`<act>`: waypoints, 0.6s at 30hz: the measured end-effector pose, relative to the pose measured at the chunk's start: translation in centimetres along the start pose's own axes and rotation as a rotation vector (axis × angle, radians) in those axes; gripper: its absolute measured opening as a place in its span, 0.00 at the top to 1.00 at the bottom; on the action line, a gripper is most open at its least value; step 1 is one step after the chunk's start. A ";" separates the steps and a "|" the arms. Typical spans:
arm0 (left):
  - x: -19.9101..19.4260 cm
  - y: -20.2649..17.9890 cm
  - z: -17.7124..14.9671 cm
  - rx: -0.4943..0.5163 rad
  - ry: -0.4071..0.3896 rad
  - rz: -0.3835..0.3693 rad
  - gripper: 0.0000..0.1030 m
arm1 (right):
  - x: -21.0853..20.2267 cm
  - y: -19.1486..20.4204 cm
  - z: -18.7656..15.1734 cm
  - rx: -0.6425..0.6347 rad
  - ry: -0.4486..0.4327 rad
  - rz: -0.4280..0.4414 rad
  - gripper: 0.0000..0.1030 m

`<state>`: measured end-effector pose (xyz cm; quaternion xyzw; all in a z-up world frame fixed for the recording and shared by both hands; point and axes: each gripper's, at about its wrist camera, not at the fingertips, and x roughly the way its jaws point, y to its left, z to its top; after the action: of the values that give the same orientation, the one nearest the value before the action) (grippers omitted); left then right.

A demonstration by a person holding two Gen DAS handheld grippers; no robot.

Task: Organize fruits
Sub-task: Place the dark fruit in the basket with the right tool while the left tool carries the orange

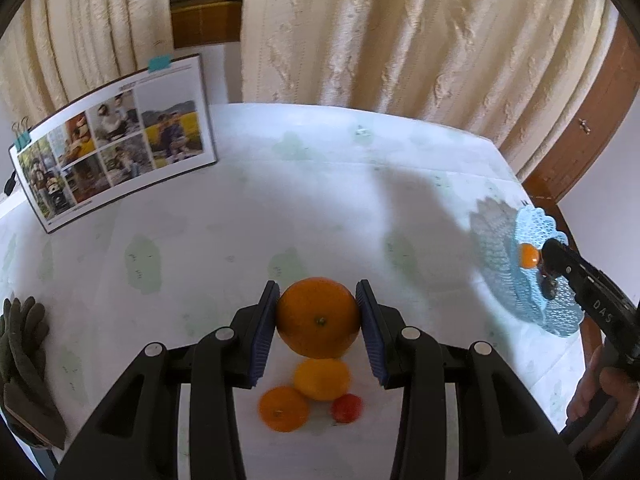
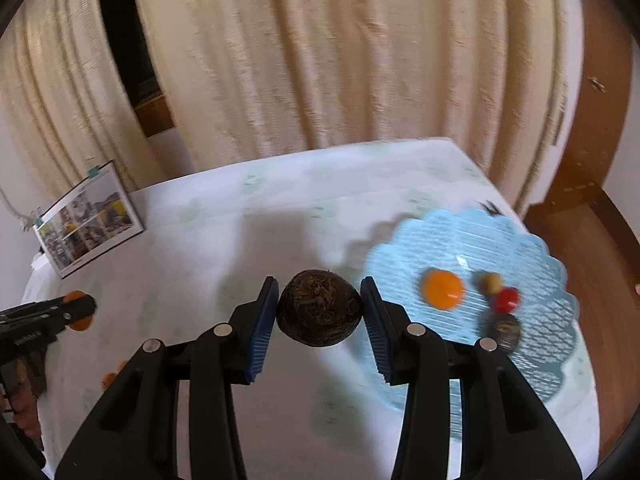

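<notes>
My left gripper [image 1: 319, 316] is shut on a large orange [image 1: 318, 318] and holds it above the table. Below it on the cloth lie a yellow fruit [image 1: 322, 378], a smaller orange [image 1: 283, 408] and a small red fruit [image 1: 346, 408]. My right gripper [image 2: 320, 312] is shut on a dark brown round fruit [image 2: 320, 308], left of the light blue lattice plate [image 2: 532, 364]. The plate holds an orange fruit [image 2: 443, 290], a tan fruit [image 2: 490, 281], a red fruit [image 2: 507, 300] and a dark fruit [image 2: 503, 330]. The plate also shows in the left wrist view [image 1: 500, 248].
A photo board [image 1: 112, 140] leans at the table's back left. Dark gloves [image 1: 24, 344] lie at the left edge. Cream curtains [image 1: 400, 40] hang behind the table. A wooden frame [image 1: 580, 132] stands at the right. The plate lies near the table's right edge.
</notes>
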<state>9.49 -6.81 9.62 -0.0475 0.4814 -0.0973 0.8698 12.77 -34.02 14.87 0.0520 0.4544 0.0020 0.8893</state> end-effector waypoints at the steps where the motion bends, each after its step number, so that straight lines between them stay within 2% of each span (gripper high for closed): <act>1: 0.0 -0.6 0.0 0.006 -0.001 -0.002 0.61 | -0.2 -0.8 -0.2 0.009 0.001 -0.009 0.58; 7: -0.2 -3.5 0.0 0.032 -0.006 -0.014 0.61 | -1.1 -5.2 -1.4 0.059 0.012 -0.059 0.58; 18: -0.4 -8.6 -0.2 0.079 -0.016 -0.035 0.61 | -2.5 -9.5 -2.4 0.099 0.004 -0.083 0.57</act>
<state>8.08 -15.11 11.38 -0.0225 0.4694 -0.1310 0.8729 8.99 -43.41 14.59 0.0772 0.4572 -0.0572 0.8841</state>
